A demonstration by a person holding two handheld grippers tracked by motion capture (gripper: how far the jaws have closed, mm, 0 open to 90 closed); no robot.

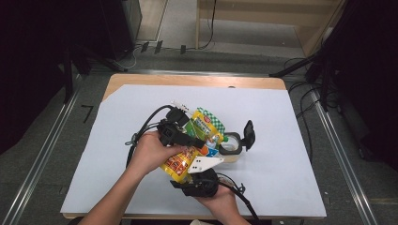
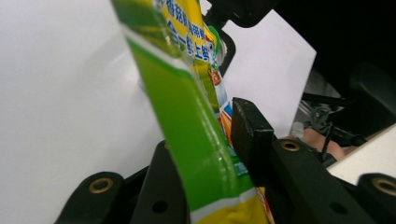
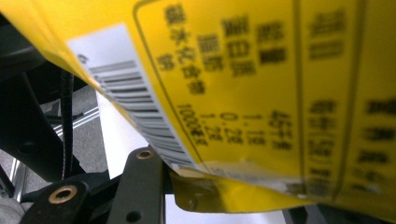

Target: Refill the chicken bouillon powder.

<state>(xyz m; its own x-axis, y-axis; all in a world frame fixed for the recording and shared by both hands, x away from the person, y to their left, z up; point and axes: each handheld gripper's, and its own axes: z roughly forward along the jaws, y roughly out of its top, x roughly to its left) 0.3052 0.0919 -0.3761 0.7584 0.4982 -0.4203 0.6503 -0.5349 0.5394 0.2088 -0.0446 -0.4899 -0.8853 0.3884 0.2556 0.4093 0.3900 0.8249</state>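
Both claws pinch the yellow-green pouch (image 1: 195, 145), lifted above the white tabletop (image 1: 281, 140) beside a jar (image 1: 231, 143): left claw (image 2: 210, 154) on its green edge, right claw (image 1: 199, 180) on the yellow bottom. Keep both grips firm and tip the pouch slowly toward the jar

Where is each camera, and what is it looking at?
High view: sits above the table, looking forward and down; shows both forearms, the left gripper and the right gripper.
Left gripper view: rides on that gripper, looking along its black jaws at the green edge of the snack packet.
Right gripper view: rides on that gripper, facing the packet's yellow barcode side.
All three share the packet.
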